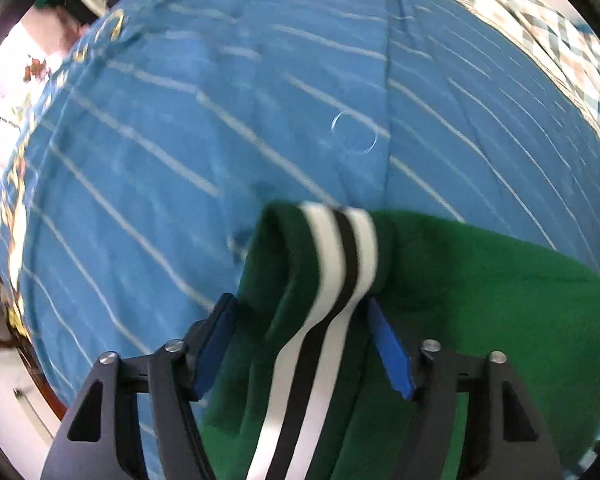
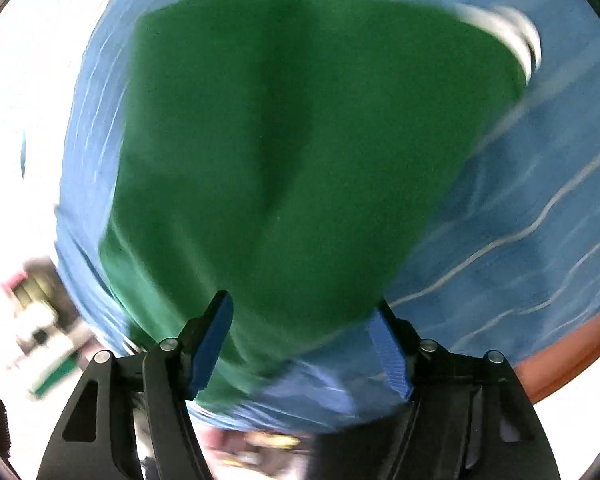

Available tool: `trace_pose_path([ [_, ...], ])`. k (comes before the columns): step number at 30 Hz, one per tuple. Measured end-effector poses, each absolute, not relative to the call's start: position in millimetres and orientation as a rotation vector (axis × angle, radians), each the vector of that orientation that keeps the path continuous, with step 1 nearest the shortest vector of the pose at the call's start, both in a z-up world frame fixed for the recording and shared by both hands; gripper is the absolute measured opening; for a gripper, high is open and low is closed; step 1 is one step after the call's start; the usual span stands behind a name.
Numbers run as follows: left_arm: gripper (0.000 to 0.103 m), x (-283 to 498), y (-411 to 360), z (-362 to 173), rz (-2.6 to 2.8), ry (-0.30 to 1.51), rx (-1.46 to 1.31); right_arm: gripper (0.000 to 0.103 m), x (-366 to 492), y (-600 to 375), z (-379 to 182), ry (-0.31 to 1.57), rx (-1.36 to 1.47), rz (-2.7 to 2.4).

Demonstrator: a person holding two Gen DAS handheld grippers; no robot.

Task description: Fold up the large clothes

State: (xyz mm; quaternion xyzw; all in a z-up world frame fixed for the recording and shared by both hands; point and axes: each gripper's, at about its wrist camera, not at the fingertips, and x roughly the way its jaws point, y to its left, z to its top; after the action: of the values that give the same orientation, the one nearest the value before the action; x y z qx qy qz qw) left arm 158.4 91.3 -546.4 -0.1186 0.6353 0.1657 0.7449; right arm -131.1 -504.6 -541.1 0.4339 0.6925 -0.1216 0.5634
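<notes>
Left wrist view: green garment on a blue striped bedspread, its striped cuff between the left gripper's parted fingers; right gripper likewise spread around green cloth

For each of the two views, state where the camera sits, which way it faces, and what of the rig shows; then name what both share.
Left wrist: sits on the left gripper, looking along its fingers over the blue striped bedspread; the green garment with its black-and-white striped band lies between the blue pads.
Right wrist: sits on the right gripper, facing the same garment, blurred; its black frame shows.
Shared: garment and bedspread.
</notes>
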Motion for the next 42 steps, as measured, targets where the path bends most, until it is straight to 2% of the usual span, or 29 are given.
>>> trace_pose_path([
  [1, 0.021, 161, 89, -545, 0.351, 1.380, -0.251, 0.070, -123, -502, -532, 1.656, 0.917, -0.282],
  [2, 0.008, 162, 89, -543, 0.373, 1.377, -0.222, 0.070, -110, -499, -518, 1.647, 0.807, -0.274],
  [5, 0.004, 164, 98, -537, 0.394, 1.354, -0.246, 0.071, -62, -497, -478, 1.556, 0.589, -0.221],
  [7, 0.004, 163, 104, -535, 0.403, 1.346, -0.275, 0.078, -26, -502, -473, 1.484, 0.503, -0.168],
  [8, 0.004, 163, 107, -534, 0.411, 1.342, -0.276, 0.084, 3, -499, -475, 1.457, 0.456, -0.135],
  [9, 0.004, 165, 107, -532, 0.417, 1.339, -0.273, 0.086, 33, -506, -484, 1.446, 0.424, -0.111],
  [13, 0.004, 161, 107, -520, 0.399, 1.330, -0.288, 0.085, 120, -493, -530, 1.507, 0.284, 0.013],
  [14, 0.005, 159, 107, -514, 0.392, 1.327, -0.290, 0.081, 133, -489, -543, 1.552, 0.287, 0.064],
  [15, 0.006, 155, 107, -508, 0.386, 1.319, -0.301, 0.054, 130, -498, -547, 1.572, 0.288, 0.085],
  [17, 0.010, 153, 105, -501, 0.384, 1.317, -0.293, 0.012, 140, -493, -555, 1.581, 0.254, 0.085],
  [19, 0.010, 147, 105, -494, 0.409, 1.306, -0.264, 0.010, 147, -485, -551, 1.539, 0.290, 0.101],
  [21, 0.019, 142, 109, -487, 0.426, 1.298, -0.269, 0.009, 148, -480, -532, 1.472, 0.289, 0.096],
  [22, 0.047, 140, 112, -485, 0.428, 1.295, -0.281, 0.009, 149, -482, -519, 1.430, 0.310, 0.090],
  [23, 0.088, 137, 114, -484, 0.433, 1.291, -0.292, 0.009, 151, -485, -509, 1.391, 0.333, 0.079],
  [24, 0.098, 134, 116, -482, 0.437, 1.279, -0.310, 0.008, 153, -490, -502, 1.363, 0.367, 0.075],
  [27, 0.098, 130, 120, -485, 0.441, 1.272, -0.354, 0.008, 165, -492, -506, 1.357, 0.363, 0.041],
  [32, 0.098, 139, 114, -504, 0.415, 1.300, -0.391, 0.011, 177, -491, -566, 1.511, 0.301, -0.058],
  [36, 0.098, 157, 105, -535, 0.368, 1.356, -0.377, 0.022, 180, -490, -559, 1.521, 0.313, -0.074],
  [38, 0.093, 165, 106, -553, 0.379, 1.395, -0.365, 0.038, 178, -494, -548, 1.506, 0.329, -0.065],
  [39, 0.087, 168, 107, -558, 0.375, 1.395, -0.370, 0.045, 176, -495, -539, 1.484, 0.331, -0.061],
  [40, 0.065, 170, 109, -561, 0.355, 1.376, -0.395, 0.049, 175, -496, -532, 1.465, 0.334, -0.056],
  [41, 0.044, 170, 108, -560, 0.326, 1.359, -0.414, 0.060, 175, -498, -526, 1.452, 0.345, -0.039],
  [42, 0.036, 171, 103, -557, 0.315, 1.348, -0.389, 0.066, 173, -500, -524, 1.448, 0.355, -0.029],
])
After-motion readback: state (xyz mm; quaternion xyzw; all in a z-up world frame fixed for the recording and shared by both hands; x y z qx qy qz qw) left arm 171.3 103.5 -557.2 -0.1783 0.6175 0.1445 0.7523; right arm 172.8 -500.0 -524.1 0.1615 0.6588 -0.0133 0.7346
